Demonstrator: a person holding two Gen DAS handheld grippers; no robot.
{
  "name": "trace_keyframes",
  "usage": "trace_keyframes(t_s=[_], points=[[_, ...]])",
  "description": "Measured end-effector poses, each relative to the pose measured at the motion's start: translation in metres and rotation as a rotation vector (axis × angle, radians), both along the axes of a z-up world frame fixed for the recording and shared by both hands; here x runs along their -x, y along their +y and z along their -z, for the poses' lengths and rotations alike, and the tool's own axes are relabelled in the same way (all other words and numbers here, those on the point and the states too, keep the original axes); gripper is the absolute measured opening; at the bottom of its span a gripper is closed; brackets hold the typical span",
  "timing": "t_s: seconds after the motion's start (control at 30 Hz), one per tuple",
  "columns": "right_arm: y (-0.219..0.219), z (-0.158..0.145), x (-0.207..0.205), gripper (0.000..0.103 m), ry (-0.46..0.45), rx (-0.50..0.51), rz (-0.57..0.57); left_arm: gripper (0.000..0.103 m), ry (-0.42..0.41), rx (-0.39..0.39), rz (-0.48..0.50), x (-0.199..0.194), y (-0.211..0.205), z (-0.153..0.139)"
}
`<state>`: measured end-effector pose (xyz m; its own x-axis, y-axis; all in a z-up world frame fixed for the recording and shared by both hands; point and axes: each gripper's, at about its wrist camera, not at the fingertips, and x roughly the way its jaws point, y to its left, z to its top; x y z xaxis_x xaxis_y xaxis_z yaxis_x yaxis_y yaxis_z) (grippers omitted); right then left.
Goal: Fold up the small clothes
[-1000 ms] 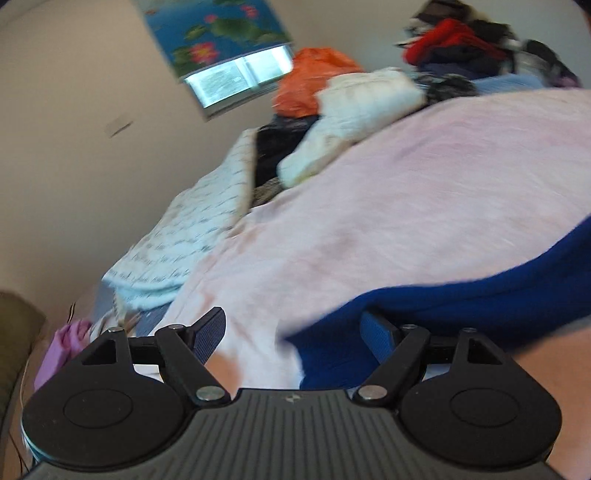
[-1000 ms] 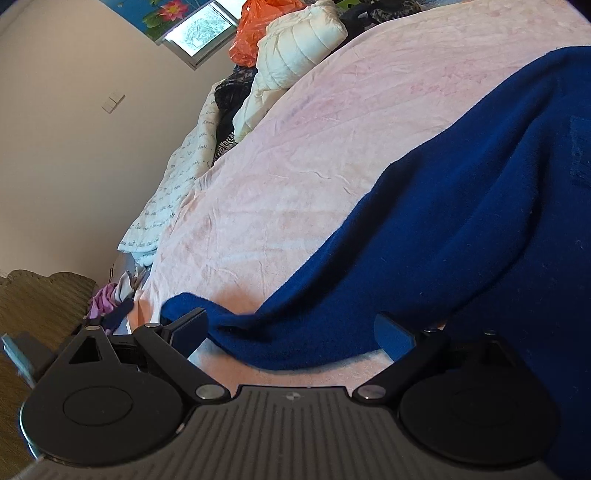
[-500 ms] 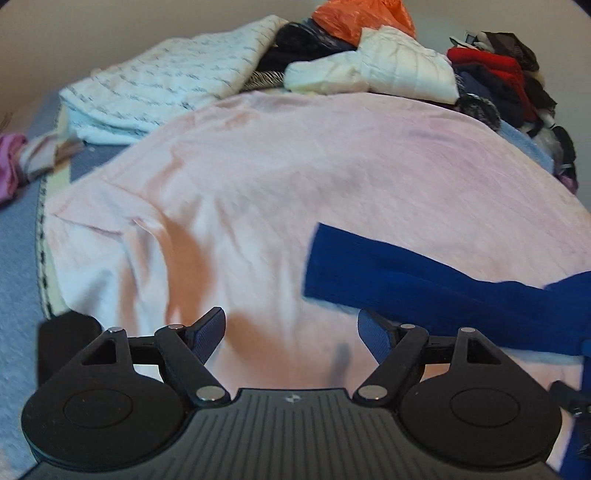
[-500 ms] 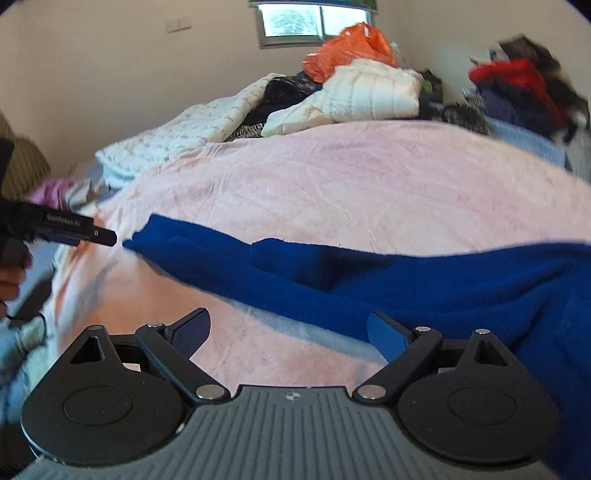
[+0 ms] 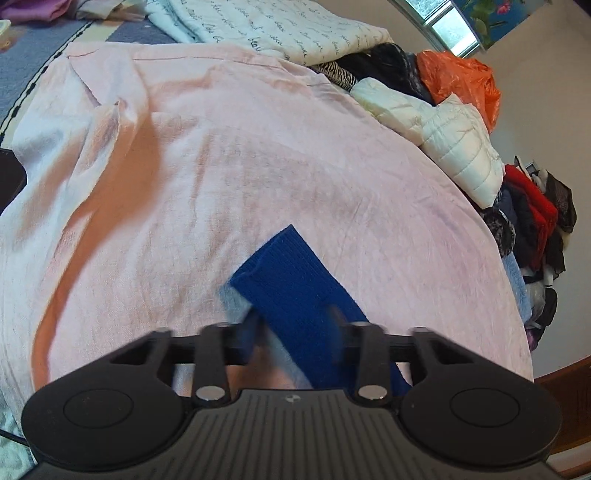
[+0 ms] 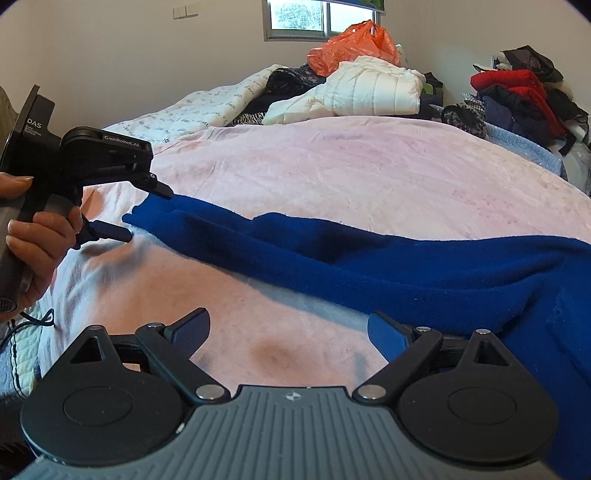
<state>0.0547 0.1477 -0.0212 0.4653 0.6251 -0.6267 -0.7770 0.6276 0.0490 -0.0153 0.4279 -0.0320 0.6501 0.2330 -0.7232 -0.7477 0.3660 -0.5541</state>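
A dark blue knit sweater (image 6: 424, 266) lies on a pink sheet (image 6: 351, 166) on the bed. One sleeve stretches left and ends in a ribbed cuff (image 5: 291, 266). My left gripper (image 5: 295, 325) is open with its fingers on either side of the cuff; in the right wrist view it (image 6: 147, 214) sits at the sleeve end, its jaws apart. My right gripper (image 6: 288, 332) is open and empty just above the sheet, with its right finger (image 6: 388, 332) by the lower edge of the sweater body.
A white puffer jacket (image 6: 369, 88), an orange plastic bag (image 6: 354, 44) and a printed white quilt (image 6: 214, 103) are piled at the far side. A heap of red and dark clothes (image 6: 517, 96) is at the far right. A window (image 6: 314, 14) is behind.
My left gripper has swung down to the sleeve cuff, which now lies between its fingers, and its fingers stand closer together. The right gripper has moved closer to the sheet and stays open.
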Motion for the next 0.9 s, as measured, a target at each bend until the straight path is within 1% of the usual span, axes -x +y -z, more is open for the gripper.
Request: trace_keyframes(t_s=[0.07, 0.2, 0.3, 0.37, 0.4, 0.47, 0.53, 0.6, 0.67, 0.7, 0.73, 0.8, 0.83, 0.9], points=[[-0.002, 0.003, 0.001, 0.095, 0.005, 0.003, 0.002, 0.005, -0.011, 0.056, 0.009, 0.0, 0.005, 0.008], [-0.003, 0.008, 0.003, 0.095, 0.022, 0.014, -0.006, 0.004, -0.08, 0.094, -0.028, 0.017, 0.005, 0.013], [-0.001, 0.01, 0.006, 0.095, 0.02, 0.029, -0.016, 0.003, -0.118, 0.068, -0.03, 0.041, -0.004, 0.001], [-0.002, 0.009, 0.008, 0.095, 0.02, 0.03, -0.023, 0.003, -0.141, 0.057, -0.008, 0.062, -0.014, -0.007], [-0.002, 0.008, 0.01, 0.095, 0.02, 0.029, -0.031, 0.003, -0.144, 0.037, 0.003, 0.072, -0.02, -0.01], [-0.002, 0.007, 0.012, 0.095, 0.017, 0.031, -0.045, 0.004, -0.111, -0.022, 0.021, 0.085, -0.036, -0.011], [0.0, 0.007, 0.018, 0.095, 0.011, 0.042, -0.071, 0.004, -0.067, -0.064, 0.068, 0.086, -0.046, -0.006], [0.004, 0.006, 0.026, 0.095, -0.026, 0.063, -0.107, 0.005, -0.038, -0.06, 0.087, 0.086, -0.046, 0.001], [0.009, 0.002, 0.039, 0.095, -0.113, 0.096, -0.141, 0.005, -0.046, -0.031, 0.074, 0.092, -0.042, 0.002], [0.012, 0.0, 0.045, 0.094, -0.165, 0.114, -0.161, 0.007, -0.061, -0.032, 0.07, 0.096, -0.04, -0.001], [0.016, -0.002, 0.051, 0.094, -0.219, 0.127, -0.178, 0.008, -0.068, -0.056, 0.062, 0.101, -0.038, -0.006], [0.028, -0.005, 0.06, 0.092, -0.295, 0.136, -0.217, 0.012, -0.028, -0.132, 0.021, 0.108, -0.039, -0.017], [0.034, -0.005, 0.062, 0.091, -0.304, 0.138, -0.24, 0.013, -0.017, -0.169, -0.006, 0.112, -0.039, -0.023], [0.049, -0.004, 0.07, 0.085, -0.322, 0.146, -0.298, 0.014, -0.012, -0.227, -0.038, 0.118, -0.039, -0.034]])
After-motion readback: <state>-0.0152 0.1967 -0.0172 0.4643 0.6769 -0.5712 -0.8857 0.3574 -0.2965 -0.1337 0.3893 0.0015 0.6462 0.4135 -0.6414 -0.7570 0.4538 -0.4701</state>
